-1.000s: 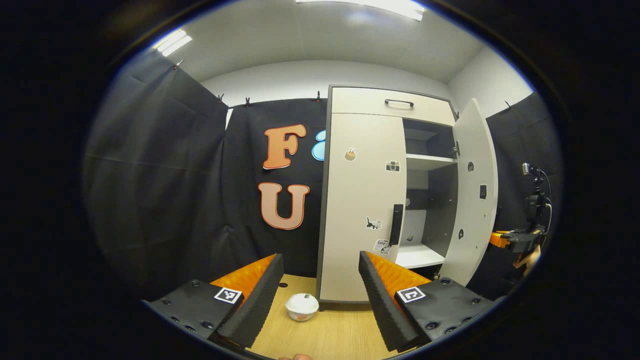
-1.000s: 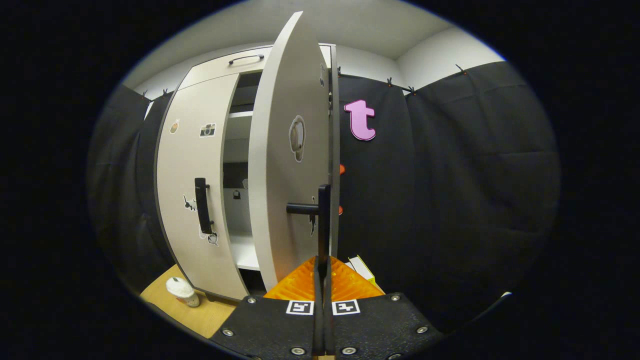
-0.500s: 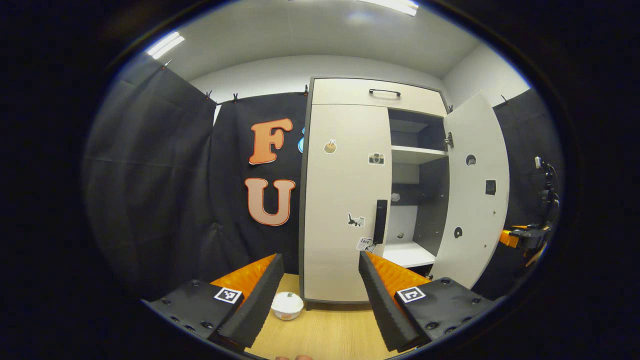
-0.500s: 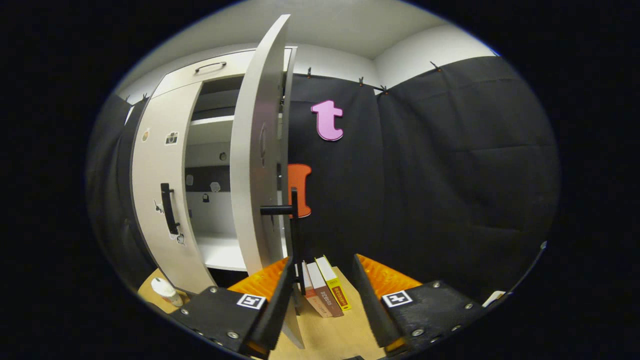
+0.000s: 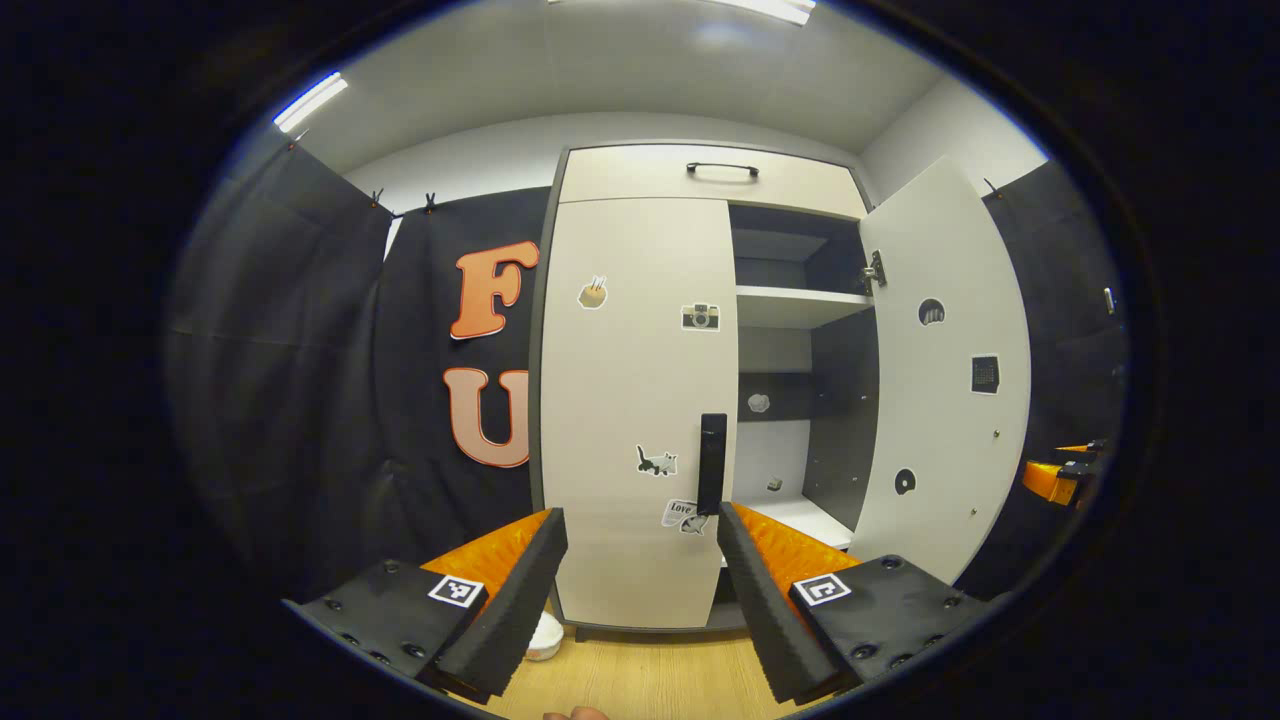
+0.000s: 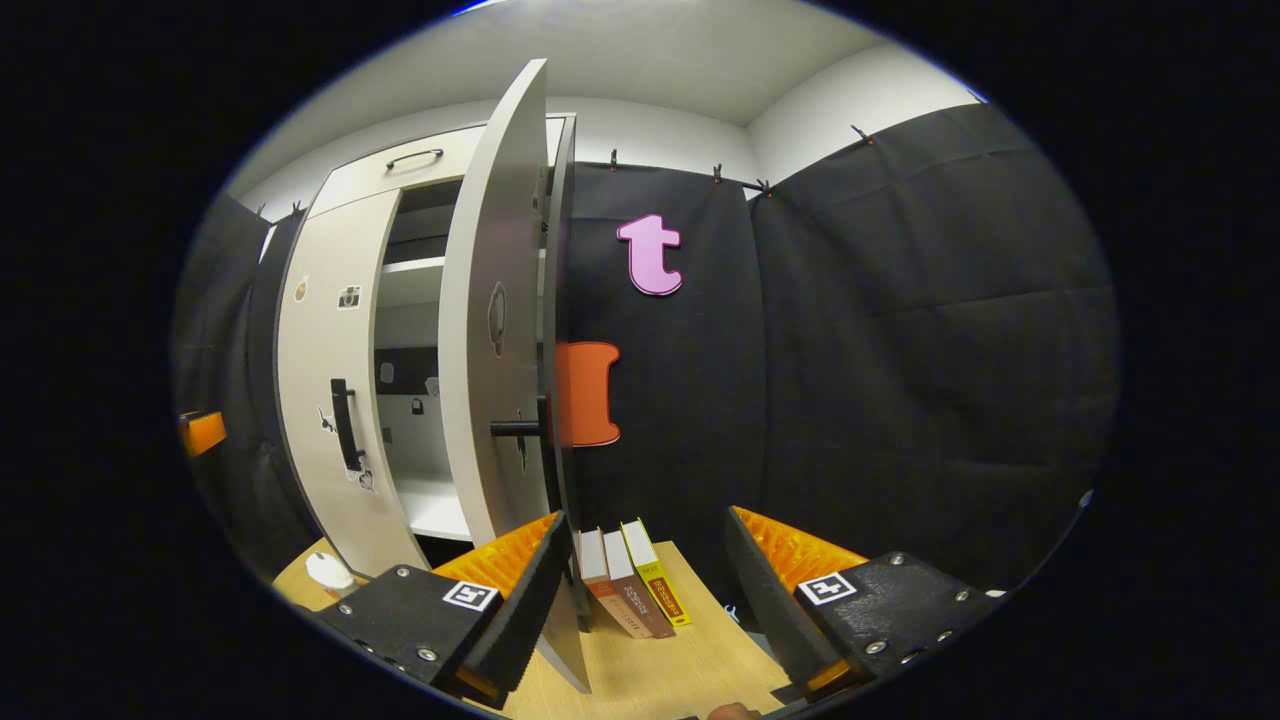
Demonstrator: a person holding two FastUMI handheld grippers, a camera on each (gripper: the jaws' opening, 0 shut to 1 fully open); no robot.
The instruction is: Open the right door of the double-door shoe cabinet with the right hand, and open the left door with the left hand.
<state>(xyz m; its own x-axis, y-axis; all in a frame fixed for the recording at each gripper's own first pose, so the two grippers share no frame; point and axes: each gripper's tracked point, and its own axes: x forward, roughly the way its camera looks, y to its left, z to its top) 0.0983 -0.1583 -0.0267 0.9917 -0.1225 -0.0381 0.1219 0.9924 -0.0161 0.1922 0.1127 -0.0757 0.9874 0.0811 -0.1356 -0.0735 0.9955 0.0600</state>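
Both jaws spread wide, nothing held. Your left gripper (image 5: pixel 640 570) faces the shoe cabinet (image 5: pixel 700 170); the closed left door (image 5: pixel 630 400) sits straight ahead, its black handle (image 5: pixel 711 463) just above the right finger, not touched. Your right gripper (image 6: pixel 640 590) hangs beside the right door (image 6: pixel 490 400), swung open edge-on; its handle (image 6: pixel 518 428) is up-left of the jaws, apart. Three books (image 6: pixel 628 580) stand between the fingers on the wooden floor (image 6: pixel 660 670). White cup (image 6: pixel 330 575) near cabinet base.

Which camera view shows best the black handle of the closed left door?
The left gripper view: the left door's handle faces the camera, just above the open left gripper. The right gripper view shows it small, at a slant, far to one side.
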